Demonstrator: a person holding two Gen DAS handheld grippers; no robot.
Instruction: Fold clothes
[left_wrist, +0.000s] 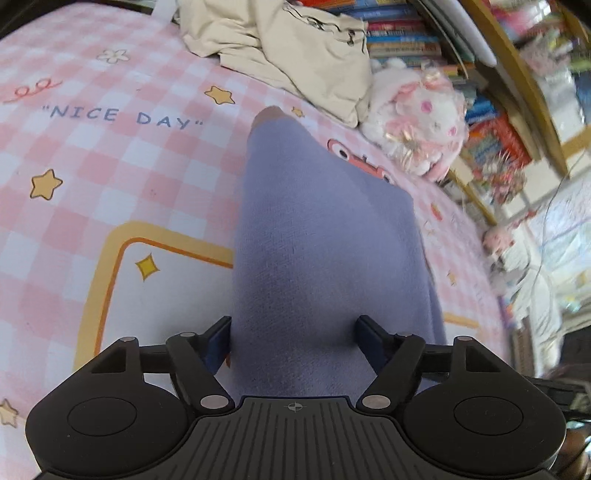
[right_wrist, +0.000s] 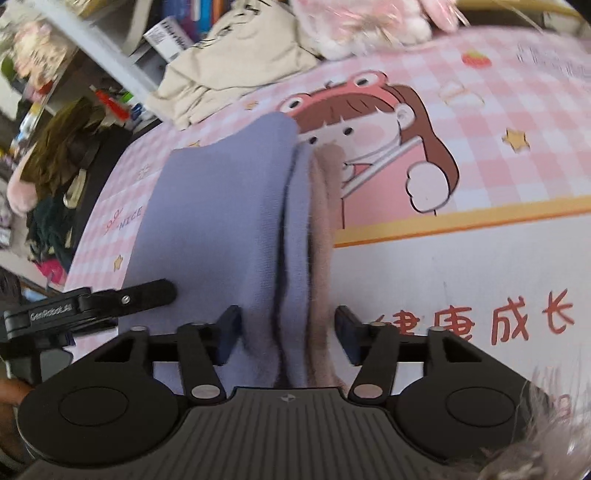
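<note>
- Left wrist view: the left claw has a thick bunch of the soft lavender-blue knit garment sitting between its dark blue pads. The pads are fairly far apart, but the cloth fills the whole gap, so I'd call it pinching the garment rather than hanging loose.
- From there the garment runs forward in a long band over the pink-and-white checked cartoon bedsheet, the one that says "NICE DAY". A bit of tan lining peeks out at its far tip.
- Further back there's a crumpled cream fabric heap and a fluffy white-and-pink plush toy next to a bookshelf, both well apart from the action.
- Right wrist view: the right claw is clamped on another bunch of the same garment, and here you can see stacked layers: two lavender edges plus a brownish-pink fleecy inside. So it looks already doubled over.
- The other gripper's black arm pokes in at the left, just beside the cloth.
- My guess at the step: mid-fold, both claws carrying a held edge across the bed.
- The next move probably calls for keeping both grips level, laying the edge down square on the rest of the garment, then letting go. Uneven tension would skew the fold.
</note>
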